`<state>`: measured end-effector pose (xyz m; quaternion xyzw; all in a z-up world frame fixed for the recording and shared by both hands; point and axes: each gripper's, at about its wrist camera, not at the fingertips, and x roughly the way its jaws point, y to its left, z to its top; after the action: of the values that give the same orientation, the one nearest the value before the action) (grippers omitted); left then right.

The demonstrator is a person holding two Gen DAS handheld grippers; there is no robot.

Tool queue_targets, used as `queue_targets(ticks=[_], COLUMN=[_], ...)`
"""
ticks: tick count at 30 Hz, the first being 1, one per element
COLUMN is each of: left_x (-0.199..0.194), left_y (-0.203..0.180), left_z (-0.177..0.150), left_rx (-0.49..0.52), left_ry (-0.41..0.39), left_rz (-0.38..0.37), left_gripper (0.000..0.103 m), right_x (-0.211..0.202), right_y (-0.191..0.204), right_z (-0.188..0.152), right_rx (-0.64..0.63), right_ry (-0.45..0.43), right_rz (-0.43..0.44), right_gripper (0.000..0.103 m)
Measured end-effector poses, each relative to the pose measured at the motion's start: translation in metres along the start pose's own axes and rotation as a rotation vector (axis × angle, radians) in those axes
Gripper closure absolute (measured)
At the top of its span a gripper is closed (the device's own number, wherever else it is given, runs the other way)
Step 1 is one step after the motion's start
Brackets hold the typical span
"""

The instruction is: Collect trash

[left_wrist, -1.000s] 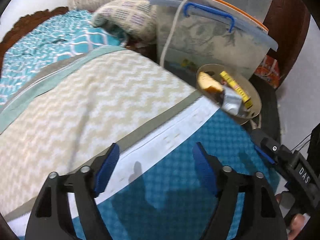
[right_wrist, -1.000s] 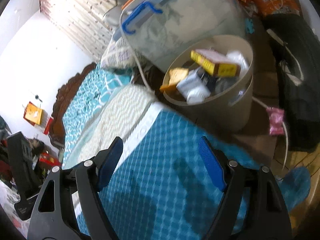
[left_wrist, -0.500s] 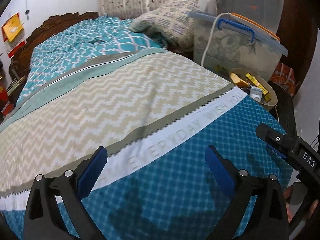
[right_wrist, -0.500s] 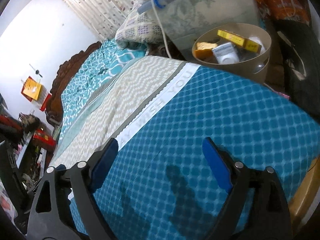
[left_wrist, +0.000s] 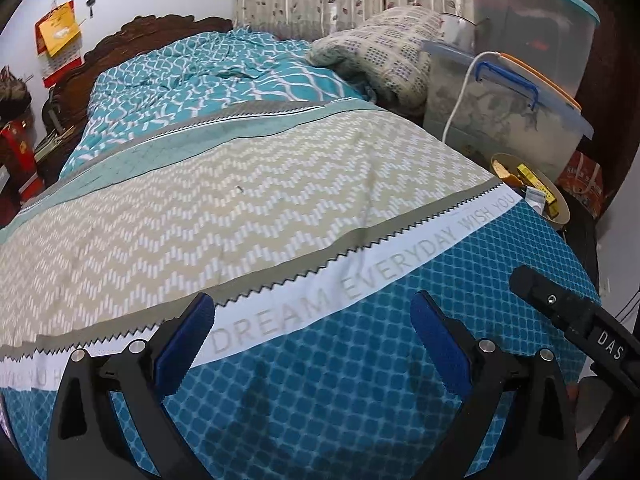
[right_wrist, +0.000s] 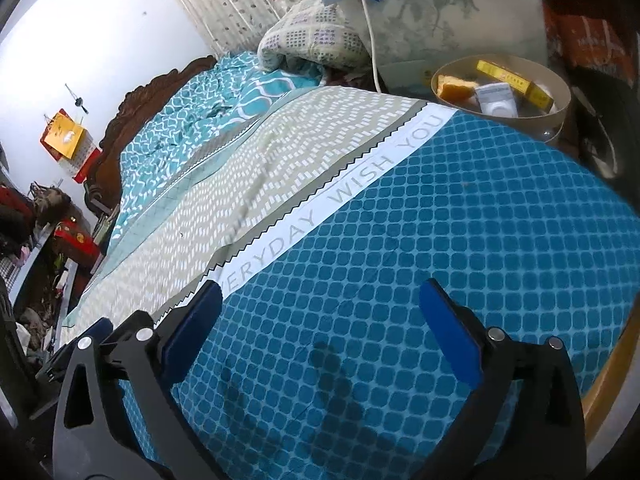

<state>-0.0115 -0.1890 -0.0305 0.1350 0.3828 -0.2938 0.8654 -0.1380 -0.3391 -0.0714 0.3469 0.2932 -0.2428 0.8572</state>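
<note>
Beige bin [right_wrist: 558,114] held trash (cartons, wrappers); both hand-held grippers empty: left hand-held gripper [left_wrist: 312,344] spread, right hand-held gripper [right_wrist: 320,320] opening; next, scan bedspread [left_wrist: 360,360] for leftovers.

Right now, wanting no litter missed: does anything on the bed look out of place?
Nothing stands out. The bedspread shows no litter; the boxes and wrappers sit inside the round bin beside the bed.

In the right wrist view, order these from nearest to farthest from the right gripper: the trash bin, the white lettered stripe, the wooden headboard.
From the right gripper:
1. White lettered stripe, just ahead on the bedspread.
2. Trash bin, upper right, beside the bed.
3. Wooden headboard, far left end.
</note>
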Motion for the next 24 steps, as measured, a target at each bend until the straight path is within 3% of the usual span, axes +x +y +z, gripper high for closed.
queue_targets(ticks=[12, 24], left_x=[-0.005, -0.018], left_y=[-0.004, -0.019], left_z=[-0.006, -0.007], left_rx=[0.037, 0.096], left_ry=[0.004, -0.027], left_rz=[-0.018, 0.005], left_gripper=[0.009, 0.009], right_x=[-0.02, -0.03], right_y=[-0.006, -0.02], right_z=[0.0, 0.002], right_rx=[0.064, 0.119], right_ry=[-0.118, -0.106], right_rz=[-0.121, -0.116], right_gripper=[0.004, 0.004])
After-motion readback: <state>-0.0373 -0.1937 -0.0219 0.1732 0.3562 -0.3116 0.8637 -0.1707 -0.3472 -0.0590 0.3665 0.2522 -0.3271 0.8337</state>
